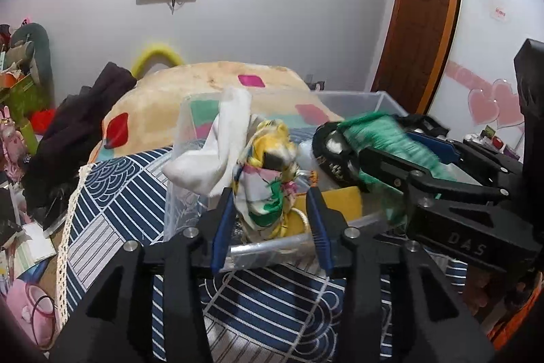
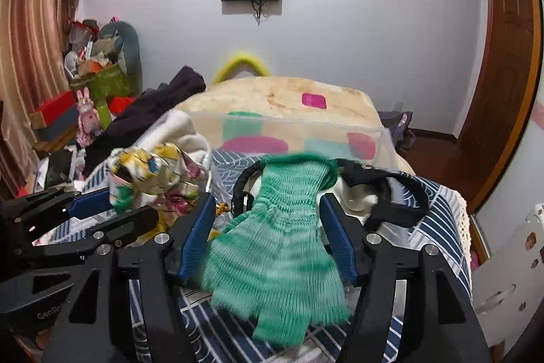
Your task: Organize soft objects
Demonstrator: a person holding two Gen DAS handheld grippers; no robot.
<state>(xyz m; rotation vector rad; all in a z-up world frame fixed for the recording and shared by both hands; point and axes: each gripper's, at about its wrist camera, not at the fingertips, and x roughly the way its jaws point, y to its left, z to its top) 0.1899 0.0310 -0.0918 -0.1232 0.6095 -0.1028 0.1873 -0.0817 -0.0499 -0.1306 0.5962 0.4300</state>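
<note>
A clear plastic bin [image 1: 353,97] stands on a blue patterned cloth [image 1: 272,305]. A floral scarf [image 1: 268,179] and a white cloth [image 1: 221,145] hang over the bin's left side. My left gripper [image 1: 270,210] is open with the scarf between its fingers. A green knit glove [image 2: 282,247] falls blurred between the open fingers of my right gripper [image 2: 268,213]; it also shows in the left wrist view [image 1: 377,138]. A black band [image 2: 391,189] lies across the bin with white items under it. The bin also shows in the right wrist view [image 2: 384,138].
A beige blanket with coloured patches [image 1: 204,91] lies behind the bin. Dark clothes [image 1: 78,128] are piled at the left. Clutter and boxes [image 2: 85,84] fill the far left. A wooden door frame [image 2: 503,91] stands at the right. A yellow pad [image 1: 343,199] lies in the bin.
</note>
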